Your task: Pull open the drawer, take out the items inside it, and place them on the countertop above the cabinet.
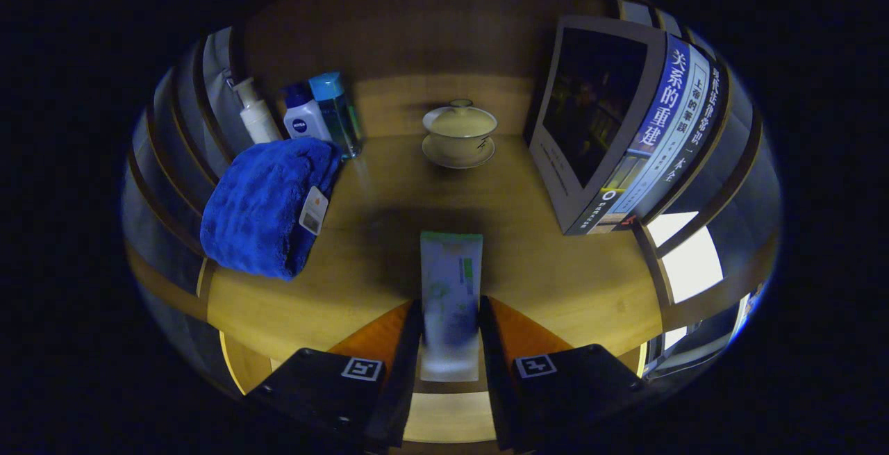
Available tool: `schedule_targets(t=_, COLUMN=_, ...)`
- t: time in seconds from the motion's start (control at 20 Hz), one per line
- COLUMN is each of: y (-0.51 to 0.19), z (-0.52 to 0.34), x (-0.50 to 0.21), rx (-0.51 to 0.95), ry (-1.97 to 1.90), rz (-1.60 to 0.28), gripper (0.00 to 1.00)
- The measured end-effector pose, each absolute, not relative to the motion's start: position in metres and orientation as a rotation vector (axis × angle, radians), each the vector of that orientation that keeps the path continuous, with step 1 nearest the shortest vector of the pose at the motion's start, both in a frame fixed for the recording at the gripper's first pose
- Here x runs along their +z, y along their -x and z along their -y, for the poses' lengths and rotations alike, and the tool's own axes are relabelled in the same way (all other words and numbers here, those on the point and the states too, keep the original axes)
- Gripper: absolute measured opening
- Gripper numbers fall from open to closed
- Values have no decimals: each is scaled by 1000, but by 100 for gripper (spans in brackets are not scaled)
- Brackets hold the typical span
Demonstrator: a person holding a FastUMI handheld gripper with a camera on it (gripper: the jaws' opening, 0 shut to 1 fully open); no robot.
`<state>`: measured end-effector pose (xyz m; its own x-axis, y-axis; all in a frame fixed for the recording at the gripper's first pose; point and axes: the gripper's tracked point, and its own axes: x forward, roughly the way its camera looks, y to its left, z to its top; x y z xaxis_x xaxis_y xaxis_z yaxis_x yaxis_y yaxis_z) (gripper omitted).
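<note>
Here the hand-held gripper sits at the bottom centre of the frame, its fingers closed narrowly on a tube pinched between them, the tube's far end reaching forward over the counter. The tube looks to be low over the wood, though whether it touches is unclear. At the left lies a blue towel, with three bottles behind it at the upper left; a lidded cup stands upper centre and books lean at the right. The likely risk is in the release: the grip is near the tube's tail, so letting go high could make it drop and roll, while pushing further forward could nudge the cup.
</note>
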<state>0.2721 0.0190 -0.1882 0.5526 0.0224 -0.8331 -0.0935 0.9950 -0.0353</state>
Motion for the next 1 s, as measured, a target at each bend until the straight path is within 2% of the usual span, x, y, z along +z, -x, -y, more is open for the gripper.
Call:
schedule_targets(t=0.05, y=-272, z=-19, x=-185, rx=66, ry=80, rz=-973, gripper=57)
schedule_targets(t=0.35, y=-259, z=-20, x=-164, rx=70, ry=48, rz=-891, gripper=96)
schedule_targets(t=0.7, y=-231, z=-21, x=-122, rx=76, ry=62, rz=-698, gripper=98)
schedule_targets(t=1.0, y=-172, z=-33, x=-89, rx=133, ry=9, rz=-569, gripper=98)
